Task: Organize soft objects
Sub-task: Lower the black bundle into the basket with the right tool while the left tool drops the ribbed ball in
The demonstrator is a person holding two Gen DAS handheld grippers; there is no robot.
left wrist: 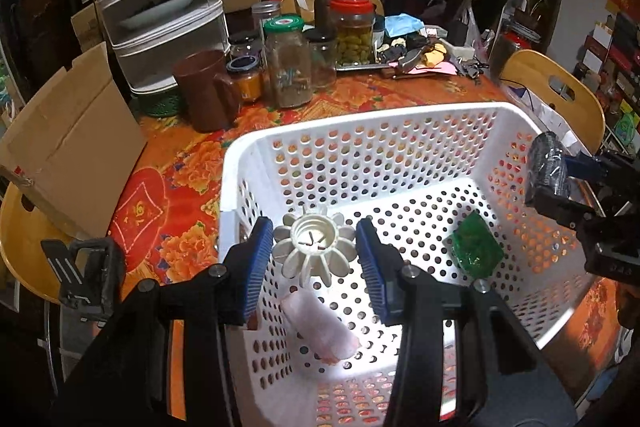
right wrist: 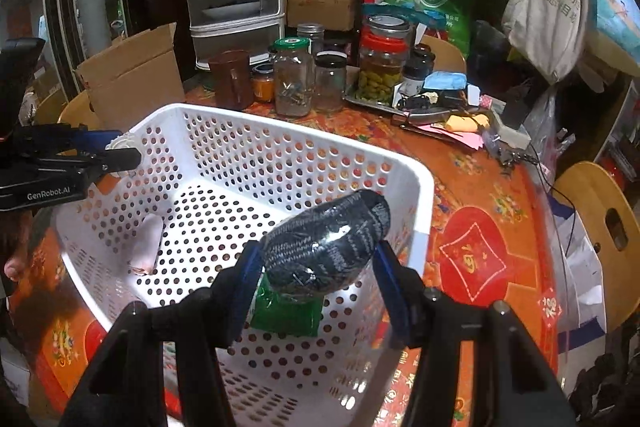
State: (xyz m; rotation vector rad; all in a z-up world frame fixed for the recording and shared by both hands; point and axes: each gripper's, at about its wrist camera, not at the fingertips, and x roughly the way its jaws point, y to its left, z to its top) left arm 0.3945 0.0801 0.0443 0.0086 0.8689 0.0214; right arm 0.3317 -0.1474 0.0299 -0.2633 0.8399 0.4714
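While my right tongs clench the dark bundle, long axis up-right, my left tongs grip the white fluted piece; only the left view shows its hollow centre.

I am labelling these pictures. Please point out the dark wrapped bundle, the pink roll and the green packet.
dark wrapped bundle [right wrist: 326, 247]: right wrist view, middle of its wrapped body.
pink roll [left wrist: 320, 327]: left wrist view, middle of its length.
green packet [left wrist: 476, 247]: left wrist view, centre of its top face.

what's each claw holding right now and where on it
Left claw: white ribbed flower-shaped piece, gripped by opposite sides. Right claw: dark plastic-wrapped bundle, gripped across its middle.
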